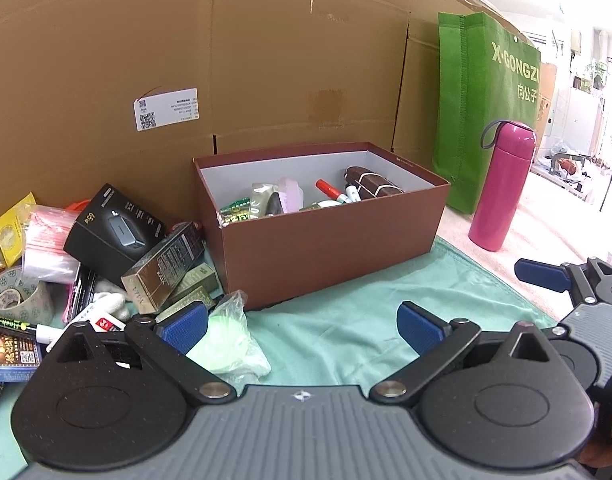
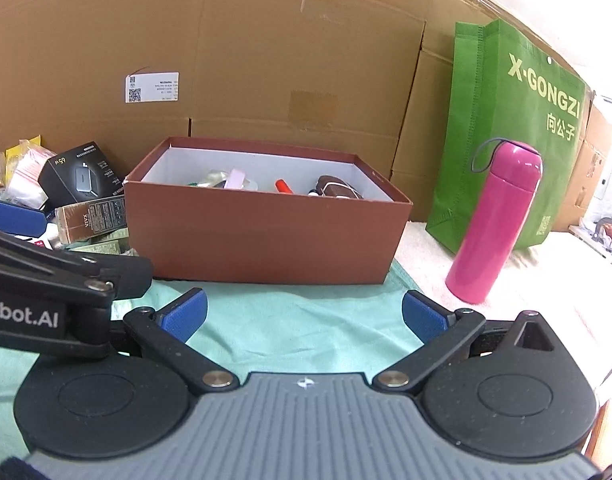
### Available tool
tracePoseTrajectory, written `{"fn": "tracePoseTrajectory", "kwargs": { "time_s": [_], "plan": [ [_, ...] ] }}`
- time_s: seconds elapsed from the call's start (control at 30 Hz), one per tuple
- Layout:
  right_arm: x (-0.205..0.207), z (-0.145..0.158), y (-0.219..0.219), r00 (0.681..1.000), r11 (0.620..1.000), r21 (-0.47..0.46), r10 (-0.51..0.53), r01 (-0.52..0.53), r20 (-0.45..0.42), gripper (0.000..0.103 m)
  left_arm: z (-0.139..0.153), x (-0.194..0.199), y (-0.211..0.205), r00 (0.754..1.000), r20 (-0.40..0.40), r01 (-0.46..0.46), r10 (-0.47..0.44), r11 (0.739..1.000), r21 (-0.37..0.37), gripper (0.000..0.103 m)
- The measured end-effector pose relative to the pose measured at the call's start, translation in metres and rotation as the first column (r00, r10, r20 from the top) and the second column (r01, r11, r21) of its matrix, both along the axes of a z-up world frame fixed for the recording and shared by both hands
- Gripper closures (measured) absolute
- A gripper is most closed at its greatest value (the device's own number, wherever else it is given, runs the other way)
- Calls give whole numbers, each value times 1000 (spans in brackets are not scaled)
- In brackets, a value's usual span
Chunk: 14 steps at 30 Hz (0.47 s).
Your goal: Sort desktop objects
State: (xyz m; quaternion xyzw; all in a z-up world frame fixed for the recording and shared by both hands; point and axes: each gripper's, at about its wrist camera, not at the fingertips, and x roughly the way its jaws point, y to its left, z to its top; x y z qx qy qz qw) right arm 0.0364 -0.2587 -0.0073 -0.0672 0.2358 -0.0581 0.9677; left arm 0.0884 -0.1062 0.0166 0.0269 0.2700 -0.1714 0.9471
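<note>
Both grippers are hovering low over the green cloth (image 2: 298,320) on the counter, facing the brown box (image 1: 325,248).

Left gripper (image 1: 302,328): jaws spread wide, holding nothing. Right gripper (image 2: 304,316): the same, wide apart and empty.

Box is sitting straight ahead of both grippers, open-topped, already carrying a red marker (image 1: 330,191), a dark wrapped bundle (image 1: 371,184) and some small packets.

Unsorted pile is lying left of the box. Nearest piece: a clear bag with pale green contents (image 1: 230,340), touching the left gripper's left pad and just in front of the box corner. Long axis cannot be told; it is crumpled. Left gripper is plainly the nearer one; a small turn leftward looks sufficient.

Further left: gold carton (image 1: 162,268), long axis running toward the box, reading "VIVX"; black charger carton (image 1: 114,228) marked "65W"; tape roll (image 1: 18,296); a pen (image 1: 10,324) reading "Flash Color".

Right of the box: pink flask (image 2: 493,224), upright, and a green tote (image 2: 513,136) printed "X-GONGZI 向公子".
</note>
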Motion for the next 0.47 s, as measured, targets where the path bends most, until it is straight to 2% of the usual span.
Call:
{"fn": "tracePoseTrajectory", "kwargs": {
  "time_s": [0.47],
  "plan": [
    [2,-6,6,999,1000,0,-16,16,-44,2,-1,-8,9,1000,6,26,-26,999,-44,0]
  ]
}}
